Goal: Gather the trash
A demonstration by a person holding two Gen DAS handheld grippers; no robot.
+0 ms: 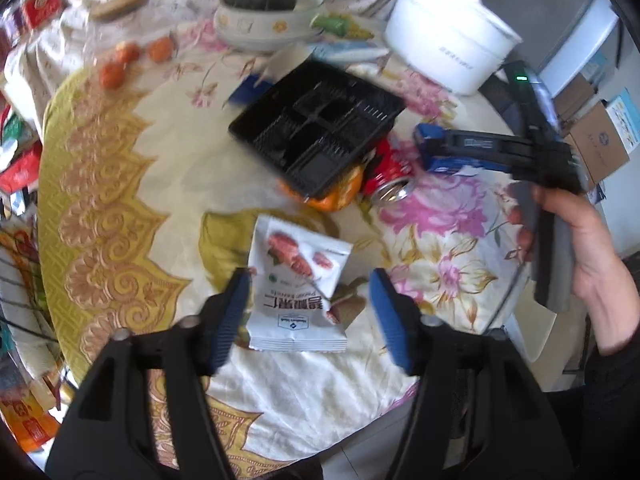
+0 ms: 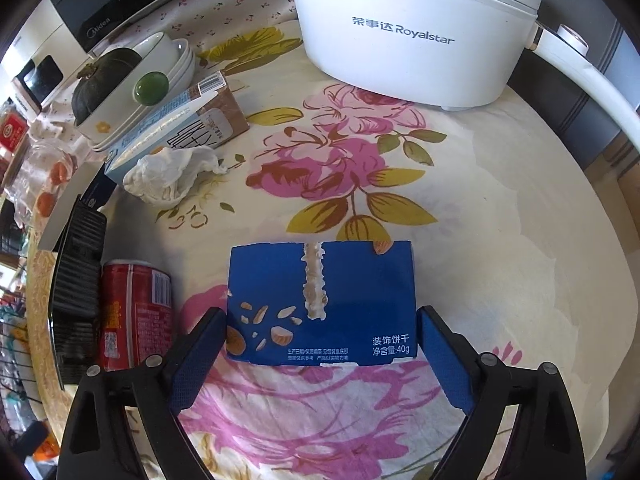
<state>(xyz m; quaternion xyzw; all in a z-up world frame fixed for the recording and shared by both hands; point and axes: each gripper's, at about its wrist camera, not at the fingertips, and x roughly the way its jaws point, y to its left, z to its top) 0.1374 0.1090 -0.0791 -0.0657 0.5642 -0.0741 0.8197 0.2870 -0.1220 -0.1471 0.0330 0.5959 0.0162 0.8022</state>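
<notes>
the collecting looks barely begun: most of the litter lies loose on the flowered tablecloth (image 2: 500, 240). the left gripper (image 1: 308, 312) hangs open over a white foil snack packet (image 1: 298, 276), pads not pressing it. the right gripper (image 2: 320, 356) stands wide around a flat blue cardboard biscuit box (image 2: 320, 300), its jaws just beside the box's sides, not visibly clamped. left to gather: a crushed red drink can (image 2: 134, 312), a crumpled white tissue (image 2: 168, 176), a black plastic tray (image 1: 316, 124).
</notes>
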